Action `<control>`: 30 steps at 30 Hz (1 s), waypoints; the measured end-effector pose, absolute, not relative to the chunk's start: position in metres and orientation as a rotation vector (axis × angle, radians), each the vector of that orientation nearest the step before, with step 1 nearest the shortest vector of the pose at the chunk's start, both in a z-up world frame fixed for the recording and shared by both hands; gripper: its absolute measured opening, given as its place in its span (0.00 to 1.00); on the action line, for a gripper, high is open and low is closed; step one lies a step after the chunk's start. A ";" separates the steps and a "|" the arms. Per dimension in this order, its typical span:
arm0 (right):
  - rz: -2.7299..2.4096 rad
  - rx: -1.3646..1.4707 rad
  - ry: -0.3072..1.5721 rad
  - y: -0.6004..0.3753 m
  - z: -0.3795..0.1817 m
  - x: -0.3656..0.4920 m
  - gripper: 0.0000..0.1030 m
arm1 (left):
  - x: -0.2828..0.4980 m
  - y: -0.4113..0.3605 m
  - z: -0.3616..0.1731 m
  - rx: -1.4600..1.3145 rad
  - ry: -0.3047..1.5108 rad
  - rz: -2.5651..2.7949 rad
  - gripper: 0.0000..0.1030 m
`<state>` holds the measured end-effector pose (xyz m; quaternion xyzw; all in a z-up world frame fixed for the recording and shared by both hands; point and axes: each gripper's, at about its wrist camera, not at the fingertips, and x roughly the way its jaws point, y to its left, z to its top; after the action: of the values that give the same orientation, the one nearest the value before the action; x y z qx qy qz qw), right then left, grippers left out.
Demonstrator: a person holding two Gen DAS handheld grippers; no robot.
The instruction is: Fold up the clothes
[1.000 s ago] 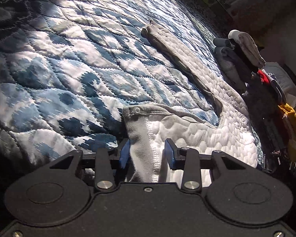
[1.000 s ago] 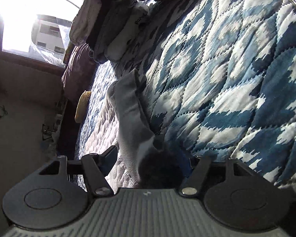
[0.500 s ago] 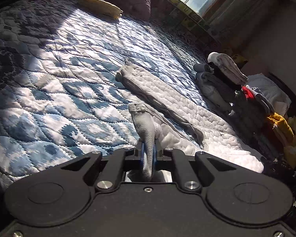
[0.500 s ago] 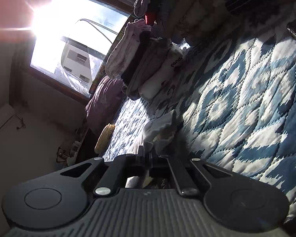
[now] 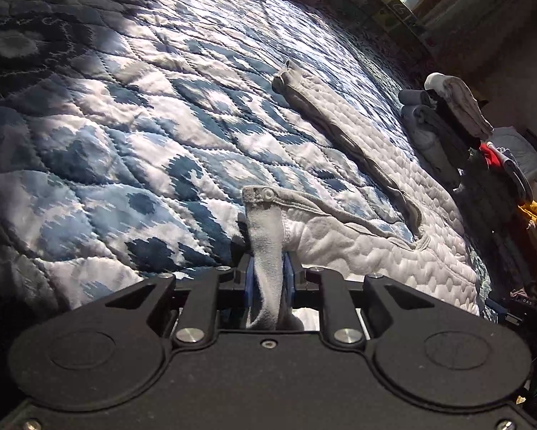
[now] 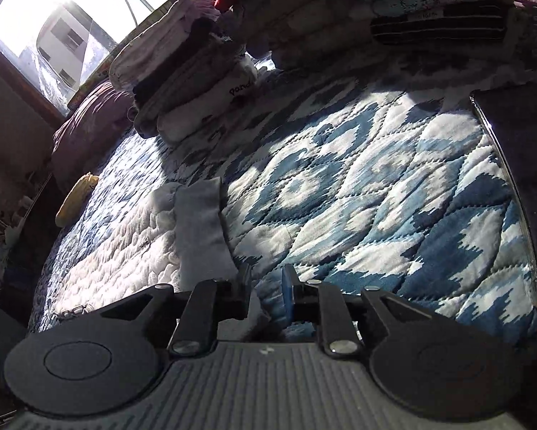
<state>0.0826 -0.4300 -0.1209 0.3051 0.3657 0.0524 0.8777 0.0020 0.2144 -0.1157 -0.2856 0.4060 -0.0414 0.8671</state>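
So the left gripper [image 5: 268, 279] is clenched on a corner of the garment [image 5: 358, 247], right by the snap [image 5: 268, 192], with the grey hem bunched up between the blue pads [image 5: 248, 279]. My guess is that corner makes a good handle for carrying one edge over the rest for a fold. The right gripper [image 6: 266, 286] looks released to me: there's a clear gap between its fingers, and the grey cuff [image 6: 202, 229] runs up beside its left finger rather than being pinched, though some cloth sits low in the gap so I can't be fully sure nothing's touching. The garment itself is a pale quilted piece lying mostly flat on the quilt [image 5: 135, 125], spread along the side of the bed nearest the stacks, with one long sleeve [image 5: 343, 125] stretched out toward the far end. Laying it flat like that makes sense, you need it smoothed before folding. Further out, folded stacks [image 6: 186, 86] sit along the bed's edge, probably finished pieces parked clear of the work area. A dark flat thing [image 6: 519, 165] lies on the quilt off to the right. At the far end there's a pillow [image 6: 85, 125] and a yellow item [image 6: 76, 199] under the window [image 6: 53, 21].
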 end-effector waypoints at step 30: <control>0.484 0.672 0.764 -0.418 -0.160 0.255 0.54 | 0.270 0.221 -0.111 -0.457 0.892 -0.175 0.47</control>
<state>0.2545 -0.4179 -0.1602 0.3183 0.3619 0.2294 0.8456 0.2700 0.2212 -0.1115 -0.2186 0.4270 -0.0838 0.8734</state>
